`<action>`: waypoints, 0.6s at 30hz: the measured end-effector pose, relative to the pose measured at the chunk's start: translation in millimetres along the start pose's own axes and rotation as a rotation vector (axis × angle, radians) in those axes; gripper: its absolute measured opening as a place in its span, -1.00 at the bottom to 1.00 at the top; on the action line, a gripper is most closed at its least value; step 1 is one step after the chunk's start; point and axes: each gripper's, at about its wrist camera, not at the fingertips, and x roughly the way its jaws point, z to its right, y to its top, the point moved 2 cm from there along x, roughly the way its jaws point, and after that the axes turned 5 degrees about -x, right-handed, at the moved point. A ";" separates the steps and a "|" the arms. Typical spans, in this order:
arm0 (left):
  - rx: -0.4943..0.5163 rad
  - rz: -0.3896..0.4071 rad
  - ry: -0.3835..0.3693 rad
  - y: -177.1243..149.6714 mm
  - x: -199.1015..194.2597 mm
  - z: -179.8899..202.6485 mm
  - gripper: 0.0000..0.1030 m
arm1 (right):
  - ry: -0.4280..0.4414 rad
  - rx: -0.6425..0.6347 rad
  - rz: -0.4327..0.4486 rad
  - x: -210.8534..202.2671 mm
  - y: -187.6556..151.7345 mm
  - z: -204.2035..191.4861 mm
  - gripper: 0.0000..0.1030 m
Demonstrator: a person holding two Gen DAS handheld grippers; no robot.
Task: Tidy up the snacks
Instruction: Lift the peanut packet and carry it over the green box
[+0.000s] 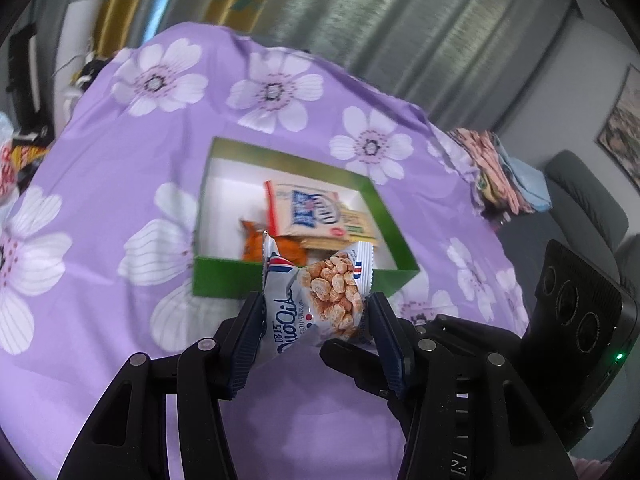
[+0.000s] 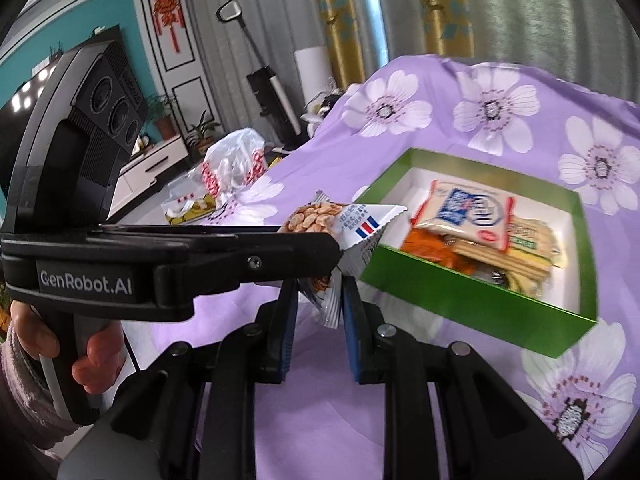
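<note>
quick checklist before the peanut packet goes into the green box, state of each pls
1. left gripper grips the peanut packet across its body: ok
2. right gripper pinches the packet's lower edge: ok
3. Packet clear of the tablecloth: ok, held up in the air
4. green box open, free floor space on its left side: ok
5. Packet already above the box opening: not ok, it hangs short of the near wall
6. Packet sealed: cannot tell

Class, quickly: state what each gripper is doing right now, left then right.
Left gripper: closed on the snack packet, gripping across its body.
Right gripper: closed on the same packet's lower edge.
</note>
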 end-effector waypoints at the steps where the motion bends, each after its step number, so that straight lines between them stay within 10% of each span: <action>1: 0.009 -0.002 -0.002 1.0 1.9 4.6 0.04 | -0.006 0.005 0.005 -3.0 0.1 3.1 -0.57; 18: 0.132 -0.046 -0.022 24.8 49.5 68.5 0.04 | -0.093 0.110 0.085 -38.0 -4.3 62.3 -0.56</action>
